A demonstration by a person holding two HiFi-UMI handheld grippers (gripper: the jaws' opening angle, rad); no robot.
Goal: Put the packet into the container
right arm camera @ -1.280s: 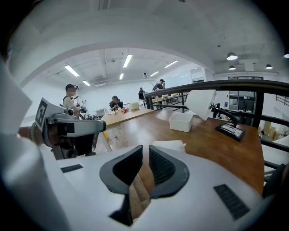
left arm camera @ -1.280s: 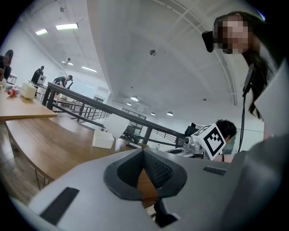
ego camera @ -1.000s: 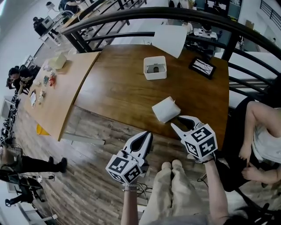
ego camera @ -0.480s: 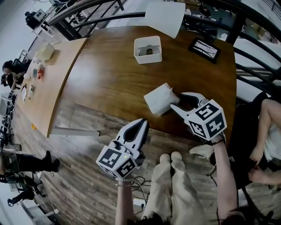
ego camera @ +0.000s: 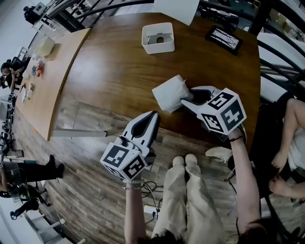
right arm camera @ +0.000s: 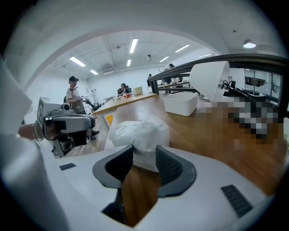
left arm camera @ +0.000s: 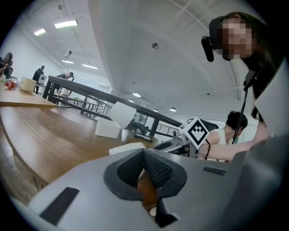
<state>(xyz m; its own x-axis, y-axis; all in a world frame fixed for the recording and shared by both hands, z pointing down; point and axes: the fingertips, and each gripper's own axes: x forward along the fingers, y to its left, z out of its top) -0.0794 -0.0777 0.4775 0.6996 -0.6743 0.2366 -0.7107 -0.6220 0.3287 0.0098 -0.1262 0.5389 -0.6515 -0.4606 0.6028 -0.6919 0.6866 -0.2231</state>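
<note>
A white plastic packet (ego camera: pixel 167 93) lies on the brown wooden table (ego camera: pixel 114 76) near its front edge. My right gripper (ego camera: pixel 187 96) is at the packet's right end; its jaws have just been opening, and the packet's end (right arm camera: pixel 137 133) sits between the spread fingertips of the right gripper (right arm camera: pixel 141 155) without being squeezed. The white square container (ego camera: pixel 158 38) stands farther back on the table, also visible as the container (right arm camera: pixel 180 103) beyond the packet. My left gripper (ego camera: pixel 155 115) hangs off the table's front edge, its tips together and nothing in the left gripper (left arm camera: pixel 143 153).
A black tablet (ego camera: pixel 224 39) and a white sheet (ego camera: pixel 176 7) lie at the table's far side. A lighter table (ego camera: pixel 43 81) with small items adjoins on the left. A dark railing curves behind. A seated person (ego camera: pixel 286 157) is at the right.
Both grippers have come down and forward toward the table. The right gripper's jaws have spread and moved onto the packet's right end. The packet has not shifted on the table.
</note>
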